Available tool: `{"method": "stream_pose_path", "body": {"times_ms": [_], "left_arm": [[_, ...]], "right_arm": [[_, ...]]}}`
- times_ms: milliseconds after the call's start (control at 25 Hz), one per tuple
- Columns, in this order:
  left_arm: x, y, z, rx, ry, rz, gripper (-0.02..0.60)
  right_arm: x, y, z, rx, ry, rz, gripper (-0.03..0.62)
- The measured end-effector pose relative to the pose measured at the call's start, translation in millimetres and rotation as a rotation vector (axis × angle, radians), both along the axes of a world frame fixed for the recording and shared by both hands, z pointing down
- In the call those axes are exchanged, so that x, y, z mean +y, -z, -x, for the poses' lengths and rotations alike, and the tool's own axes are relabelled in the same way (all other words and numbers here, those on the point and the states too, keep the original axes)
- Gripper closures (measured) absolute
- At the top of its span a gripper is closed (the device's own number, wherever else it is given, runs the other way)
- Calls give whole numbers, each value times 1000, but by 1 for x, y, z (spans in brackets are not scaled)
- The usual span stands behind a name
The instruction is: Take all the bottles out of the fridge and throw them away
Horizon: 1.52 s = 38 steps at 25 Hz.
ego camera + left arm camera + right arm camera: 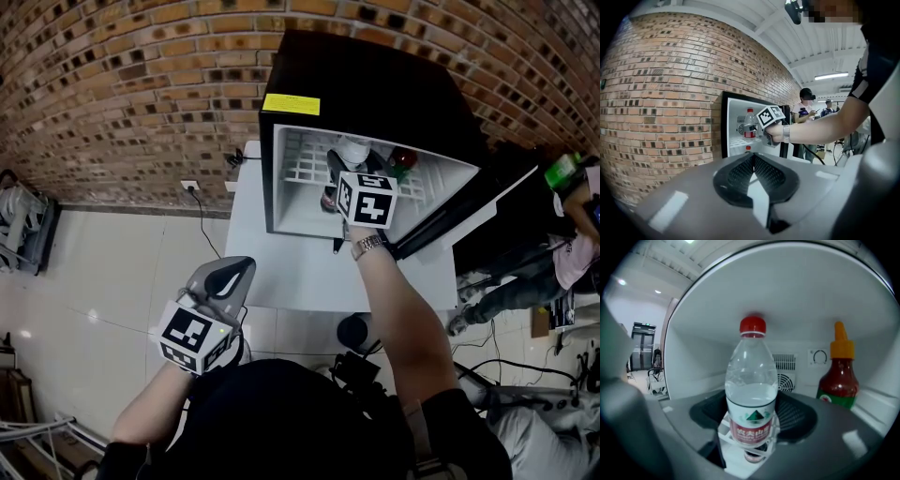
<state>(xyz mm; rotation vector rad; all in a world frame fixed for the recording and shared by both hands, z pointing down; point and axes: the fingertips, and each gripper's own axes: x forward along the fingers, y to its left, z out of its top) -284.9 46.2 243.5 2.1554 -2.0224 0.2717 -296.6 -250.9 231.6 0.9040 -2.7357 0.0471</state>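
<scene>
A black mini fridge (375,75) stands open on a white table (272,272). On its wire shelf (723,427) stands a clear water bottle (752,390) with a red cap and red label, upright. My right gripper (752,427) reaches into the fridge, open, with the bottle's lower half between its jaws. A red sauce bottle (839,376) with an orange spout stands further right at the back. Under the shelf another bottle top (753,456) shows. My left gripper (752,157) is shut on nothing, held low near the person's body (242,272), apart from the fridge.
The fridge door (469,220) hangs open at the right. A brick wall (112,84) runs behind the fridge. People (572,244) stand to the right, with cables on the floor there. A dark round object (354,330) sits below the table's front edge.
</scene>
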Motion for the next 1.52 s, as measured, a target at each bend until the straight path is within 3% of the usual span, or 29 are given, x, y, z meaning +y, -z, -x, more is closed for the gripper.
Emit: {"method": "stream_pose_path", "body": {"times_ms": [440, 760, 1080, 1520], "left_arm": [[1, -1, -10, 8, -22, -2, 578], [-3, -3, -31, 16, -93, -3, 578], [-15, -6, -65, 18, -198, 3, 578], [-49, -16, -136, 12, -396, 16, 578]], "right_arm": [[25, 0, -17, -4, 18, -3, 289], [59, -1, -46, -8, 28, -10, 292], [92, -8, -99, -11, 7, -10, 292], [134, -48, -206, 2, -88, 28, 292]]}}
